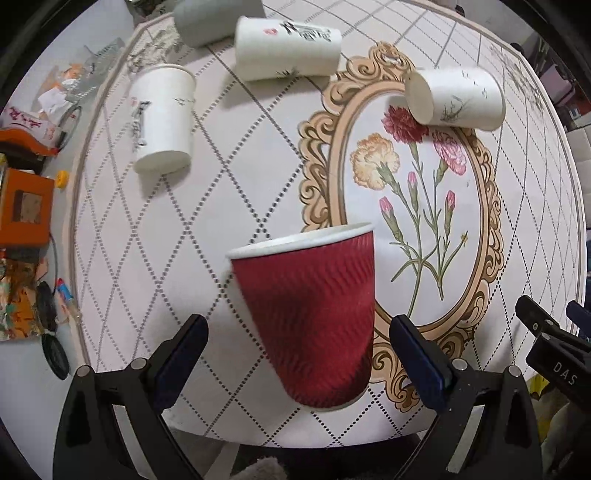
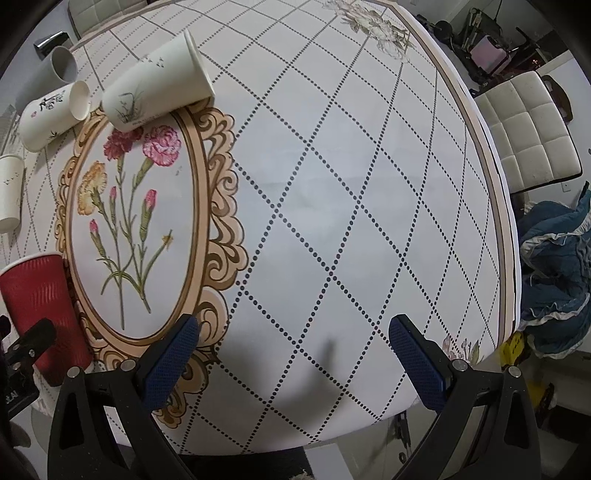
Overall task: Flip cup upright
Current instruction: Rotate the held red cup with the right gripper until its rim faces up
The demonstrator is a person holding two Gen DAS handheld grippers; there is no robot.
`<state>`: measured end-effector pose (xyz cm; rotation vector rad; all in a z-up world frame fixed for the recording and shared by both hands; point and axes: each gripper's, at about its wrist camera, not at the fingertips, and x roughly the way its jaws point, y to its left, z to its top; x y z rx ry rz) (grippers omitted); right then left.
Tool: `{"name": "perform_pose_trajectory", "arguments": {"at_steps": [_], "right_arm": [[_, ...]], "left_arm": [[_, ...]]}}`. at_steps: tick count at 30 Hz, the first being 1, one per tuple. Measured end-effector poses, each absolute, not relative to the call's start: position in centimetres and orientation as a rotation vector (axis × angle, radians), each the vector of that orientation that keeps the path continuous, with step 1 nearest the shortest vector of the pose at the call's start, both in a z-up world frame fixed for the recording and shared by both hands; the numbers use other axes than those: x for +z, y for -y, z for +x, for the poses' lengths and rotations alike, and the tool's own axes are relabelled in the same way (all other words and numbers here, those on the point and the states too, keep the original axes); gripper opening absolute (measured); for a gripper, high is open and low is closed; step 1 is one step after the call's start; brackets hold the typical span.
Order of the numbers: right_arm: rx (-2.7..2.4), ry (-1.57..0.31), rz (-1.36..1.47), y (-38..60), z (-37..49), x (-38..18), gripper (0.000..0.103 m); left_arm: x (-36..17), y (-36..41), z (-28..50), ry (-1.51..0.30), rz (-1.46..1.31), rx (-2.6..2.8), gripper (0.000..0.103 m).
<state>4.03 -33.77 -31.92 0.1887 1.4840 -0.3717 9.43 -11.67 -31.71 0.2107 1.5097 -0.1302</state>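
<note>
Grey cup [image 1: 207, 22] cropped at edge

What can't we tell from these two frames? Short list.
- Red cup: left wrist view is motion-blurred, so whether its base rests flat on the table is unclear; in the right wrist view the left gripper covers its lower part.
- Grey cup: top edge of the left view cuts it off.
- Print on the lying white cup: too small to read.
- Upright white cup: cut by the right view's left edge.
</note>
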Motion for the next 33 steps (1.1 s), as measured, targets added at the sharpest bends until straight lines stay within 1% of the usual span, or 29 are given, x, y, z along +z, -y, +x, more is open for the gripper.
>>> {"name": "perform_pose_trajectory", "arguments": {"at_steps": [16, 21, 25, 28, 33], "right_arm": [[-0.334, -1.435, 0.204, 32.7, 2.4, -29.3, 0.103], [-0.309, -1.413, 0.205, 31.3, 2.3, -27.8, 0.103], [-0.266, -1.394, 0.194, 28.7, 2.8, -26.2, 0.103], [-0.219, -1.391, 0.154, 25.7, 3.6, -25.4, 0.103], [-0.14, -1.403, 0.085, 20.2, 5.3, -25.3, 0.103]], "left_arm": [[-23.4, 10.6, 5.9, -1.402, 0.106, -0.131, 0.1], [-21.6, 8.2, 5.8, -1.359, 0.074, -0.093, 0.1], [-21.6, 5.0, 5.9, -1.318, 0.108, -0.023, 0.1], [-23.2, 1.7, 6.2, -1.321, 0.145, 0.047, 0.1], [-26.0, -2.6, 6.0, -1.357, 0.118, 0.101, 0.1]]}}
